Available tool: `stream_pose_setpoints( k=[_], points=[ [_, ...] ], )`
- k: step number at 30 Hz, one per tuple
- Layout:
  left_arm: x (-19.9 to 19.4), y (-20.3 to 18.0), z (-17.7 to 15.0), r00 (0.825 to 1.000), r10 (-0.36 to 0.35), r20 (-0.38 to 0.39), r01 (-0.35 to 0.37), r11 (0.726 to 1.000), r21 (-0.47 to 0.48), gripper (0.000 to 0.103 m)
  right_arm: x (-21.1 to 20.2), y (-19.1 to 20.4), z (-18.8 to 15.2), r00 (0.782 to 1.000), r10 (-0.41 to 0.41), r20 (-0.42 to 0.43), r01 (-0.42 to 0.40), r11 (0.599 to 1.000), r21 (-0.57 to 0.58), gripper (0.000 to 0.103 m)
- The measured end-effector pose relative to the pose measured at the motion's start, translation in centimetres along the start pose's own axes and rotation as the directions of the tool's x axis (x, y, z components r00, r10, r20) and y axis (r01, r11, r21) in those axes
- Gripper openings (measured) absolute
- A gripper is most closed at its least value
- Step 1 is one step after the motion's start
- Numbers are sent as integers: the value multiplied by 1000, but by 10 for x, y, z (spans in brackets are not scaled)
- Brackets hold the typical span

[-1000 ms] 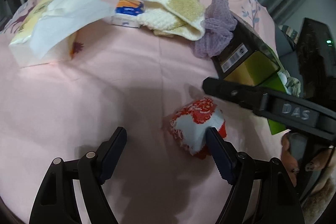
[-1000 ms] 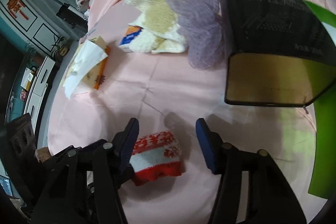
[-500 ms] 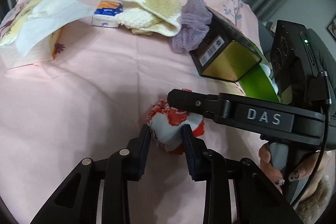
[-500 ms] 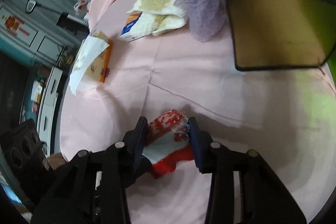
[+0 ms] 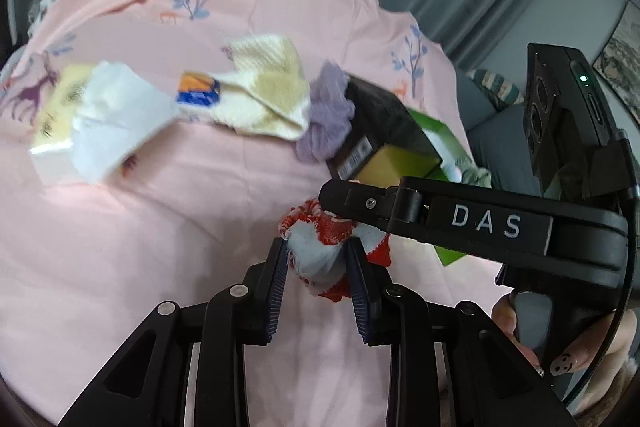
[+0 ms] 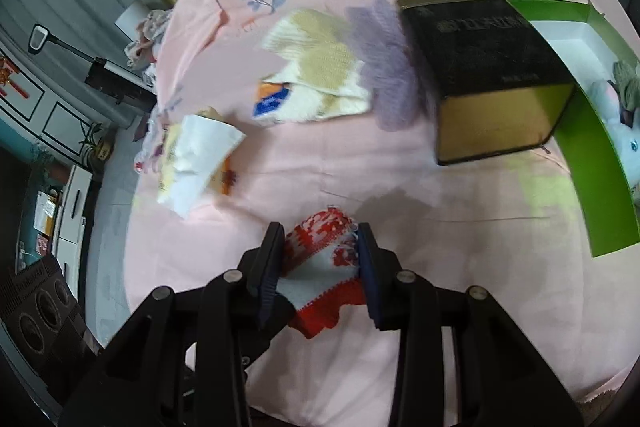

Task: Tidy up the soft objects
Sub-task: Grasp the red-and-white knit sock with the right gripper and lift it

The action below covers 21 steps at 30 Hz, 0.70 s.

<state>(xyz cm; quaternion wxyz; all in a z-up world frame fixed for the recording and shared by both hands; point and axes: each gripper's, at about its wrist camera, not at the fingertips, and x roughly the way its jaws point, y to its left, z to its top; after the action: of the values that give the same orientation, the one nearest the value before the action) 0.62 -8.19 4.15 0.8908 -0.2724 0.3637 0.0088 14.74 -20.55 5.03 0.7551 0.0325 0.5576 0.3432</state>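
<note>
Red-white knit cloth (image 5: pixel 320 251) half behind tongs (image 5: pixel 318 261)

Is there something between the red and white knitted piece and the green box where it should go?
Partly. The red and white knitted piece is held by both grippers. The dark box lies on the pink sheet against the green box along part of its near wall. The wall's nearer stretch looks free, so that route seems open.

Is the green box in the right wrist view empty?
No, the green box holds a pale plush toy at its right end.
</note>
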Motion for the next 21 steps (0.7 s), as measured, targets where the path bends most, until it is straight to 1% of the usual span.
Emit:
stream_pose_setpoints(
  k=[3,4,6,10,12,14,16,18,21],
  points=[
    [-11,9,2,999,22,42,-22,1000,-3,30,1,15,-1,999,37,25,-37,999,-13,36],
    [-12,12,2,999,29,42,-29,1000,1,30,5,17,-4,998,58,31,-58,998,-9,36],
    [-9,20,1,999,25,37,-24,1000,-14,30,12,15,-8,997,73,29,-74,997,22,36],
    [-3,33,-3,1000,15,19,-14,999,-48,30,31,9,-9,995,98,-21,-97,992,78,36],
    [-4,37,-4,999,20,24,-19,999,-50,30,33,12,-9,994,108,-21,-107,992,65,36],
    [-1,40,-6,999,43,21,-42,998,-46,30,39,13,-11,992,122,-15,-121,991,58,36],
    [4,45,-7,998,57,4,-56,997,-56,30,48,11,-12,992,125,-34,-122,989,79,36],
    [11,48,-8,998,69,-2,-69,996,-56,30,56,11,-11,992,121,-45,-117,991,71,36],
    [25,54,-11,997,60,-41,-63,995,-79,30,66,6,-12,994,83,-71,-77,994,80,36]
  ],
)
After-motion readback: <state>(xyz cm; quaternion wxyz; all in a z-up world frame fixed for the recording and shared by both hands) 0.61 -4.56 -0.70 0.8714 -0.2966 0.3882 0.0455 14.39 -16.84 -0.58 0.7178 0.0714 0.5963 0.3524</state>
